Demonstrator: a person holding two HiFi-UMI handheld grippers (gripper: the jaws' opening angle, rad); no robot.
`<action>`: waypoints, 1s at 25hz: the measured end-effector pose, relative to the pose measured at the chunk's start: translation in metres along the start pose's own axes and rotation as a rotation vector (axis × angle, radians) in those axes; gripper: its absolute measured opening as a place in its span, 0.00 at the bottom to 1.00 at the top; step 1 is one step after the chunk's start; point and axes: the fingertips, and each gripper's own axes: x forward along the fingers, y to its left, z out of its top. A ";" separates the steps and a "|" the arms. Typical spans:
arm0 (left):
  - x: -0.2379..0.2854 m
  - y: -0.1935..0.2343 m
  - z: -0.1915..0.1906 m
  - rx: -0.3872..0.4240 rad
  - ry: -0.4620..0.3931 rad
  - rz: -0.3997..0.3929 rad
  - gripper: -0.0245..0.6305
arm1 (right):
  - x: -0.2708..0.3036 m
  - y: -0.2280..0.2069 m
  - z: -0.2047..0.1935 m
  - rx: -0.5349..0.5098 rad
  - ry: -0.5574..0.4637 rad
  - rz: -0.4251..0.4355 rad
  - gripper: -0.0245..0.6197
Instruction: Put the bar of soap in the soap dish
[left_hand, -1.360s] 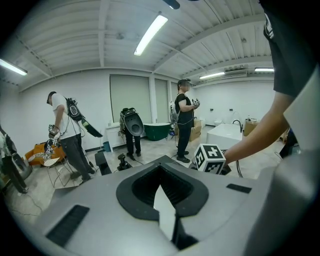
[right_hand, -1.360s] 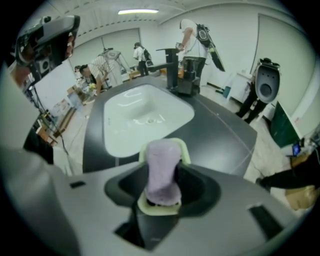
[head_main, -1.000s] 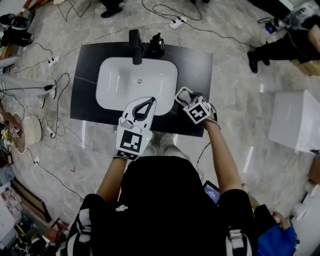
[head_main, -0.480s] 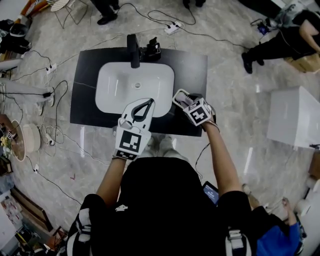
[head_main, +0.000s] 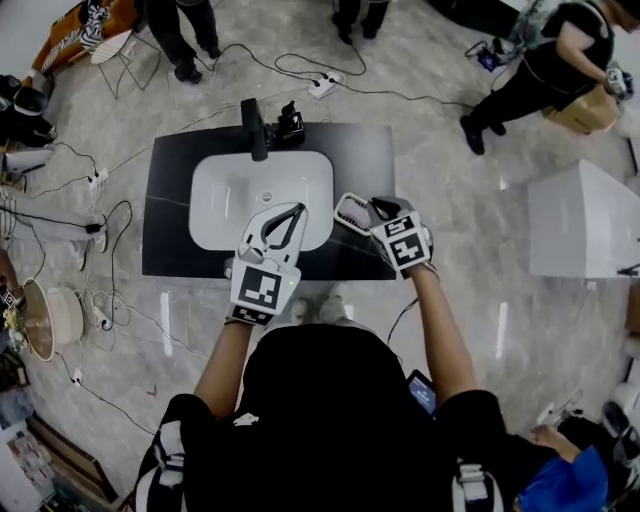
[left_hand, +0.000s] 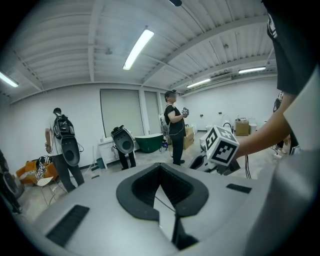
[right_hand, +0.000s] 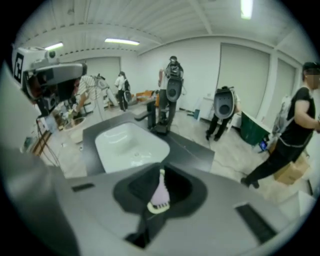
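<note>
The soap dish (head_main: 350, 213) is a pale oval with pink ridges, held above the counter's front right part. My right gripper (head_main: 366, 213) is shut on its edge; its jaws have just been closing, with the dish between them. In the right gripper view the soap dish (right_hand: 160, 196) shows edge-on between the fingers, pink with a yellowish rim. My left gripper (head_main: 290, 220) hovers over the front rim of the sink, shut and empty. In its own view the left gripper (left_hand: 161, 175) points out into the room. I cannot pick out a bar of soap.
A white basin (head_main: 230, 190) is set in a dark counter (head_main: 375, 160), with a black faucet (head_main: 252, 128) and a dark object (head_main: 290, 124) behind it. Cables and power strips lie on the floor. Several people stand around. A white box (head_main: 585, 220) stands to the right.
The right gripper has closed on the soap dish and lifted it off the counter. The left gripper has risen a little over the sink's front rim.
</note>
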 end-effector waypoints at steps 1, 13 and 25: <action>-0.002 -0.001 0.003 0.007 -0.005 -0.003 0.07 | -0.009 0.002 0.005 0.007 -0.023 -0.004 0.12; -0.006 -0.011 0.062 0.092 -0.137 -0.033 0.07 | -0.130 -0.001 0.084 0.091 -0.379 -0.170 0.09; -0.020 -0.013 0.105 0.137 -0.231 -0.044 0.07 | -0.224 0.001 0.132 0.056 -0.645 -0.290 0.09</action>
